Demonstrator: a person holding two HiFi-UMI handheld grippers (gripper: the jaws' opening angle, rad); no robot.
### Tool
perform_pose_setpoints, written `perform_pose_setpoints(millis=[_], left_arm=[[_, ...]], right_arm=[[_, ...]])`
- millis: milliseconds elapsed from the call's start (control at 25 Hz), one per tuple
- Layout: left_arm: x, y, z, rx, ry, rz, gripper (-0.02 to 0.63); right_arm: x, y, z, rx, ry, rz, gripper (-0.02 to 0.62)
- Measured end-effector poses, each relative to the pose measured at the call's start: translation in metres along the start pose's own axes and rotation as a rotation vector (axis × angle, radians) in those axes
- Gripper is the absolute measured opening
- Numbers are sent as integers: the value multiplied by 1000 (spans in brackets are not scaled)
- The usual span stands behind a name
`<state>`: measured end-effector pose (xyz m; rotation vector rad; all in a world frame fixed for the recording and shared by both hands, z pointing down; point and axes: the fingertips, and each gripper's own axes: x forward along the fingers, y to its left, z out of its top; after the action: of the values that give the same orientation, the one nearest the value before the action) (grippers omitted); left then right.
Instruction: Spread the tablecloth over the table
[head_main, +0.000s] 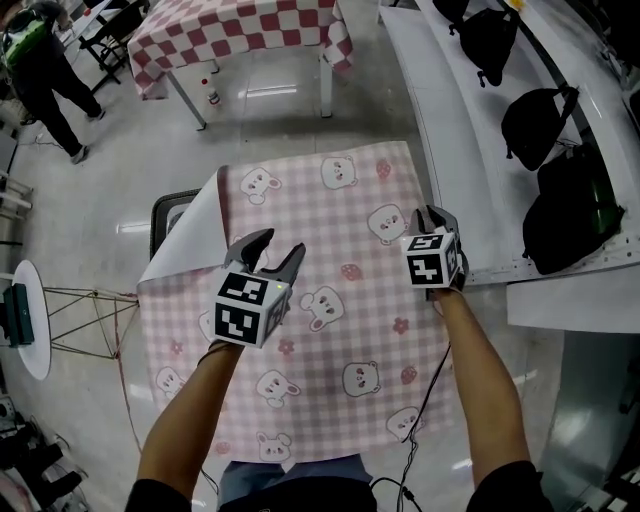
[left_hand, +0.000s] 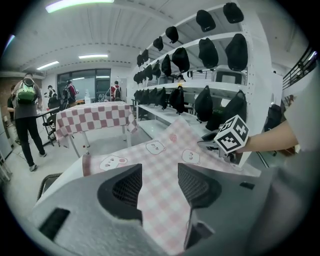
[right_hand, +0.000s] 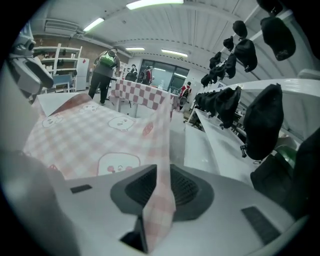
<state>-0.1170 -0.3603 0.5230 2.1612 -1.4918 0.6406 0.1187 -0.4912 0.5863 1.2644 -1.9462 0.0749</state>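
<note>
Your right gripper (head_main: 428, 215) has its fingers pinched on the tablecloth (head_main: 330, 340) at its right edge; your left gripper (head_main: 282, 245) holds its fingers open above it.

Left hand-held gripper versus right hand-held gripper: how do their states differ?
The left hand-held gripper has its jaws apart, pinching nothing; the right hand-held gripper is shut on the right edge of the pink bunny tablecloth. The left one is over the cloth's middle, the right one at its side. Both point forward and downward.
</note>
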Motion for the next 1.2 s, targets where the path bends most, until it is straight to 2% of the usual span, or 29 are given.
perform_pose_setpoints(millis=[80,280,440,800,1200], left_arm=[[1,1,0,-1,-2,-4,225],[-10,14,-1,-4,-11,8,227],[-22,25,-2,7,-20,9,227],[-79,95,-38,60,-15,48,239],[-123,174,-91,217,66,69,250]], right_arm=[[-3,1,1,3,-1,2,122],[-16,5,14,5,-19,-26,189],[-35,14,26,13,-32,-18,190],[-68,108,75,82,-121,75,183],[-105,220,119,119,-167,171,163]])
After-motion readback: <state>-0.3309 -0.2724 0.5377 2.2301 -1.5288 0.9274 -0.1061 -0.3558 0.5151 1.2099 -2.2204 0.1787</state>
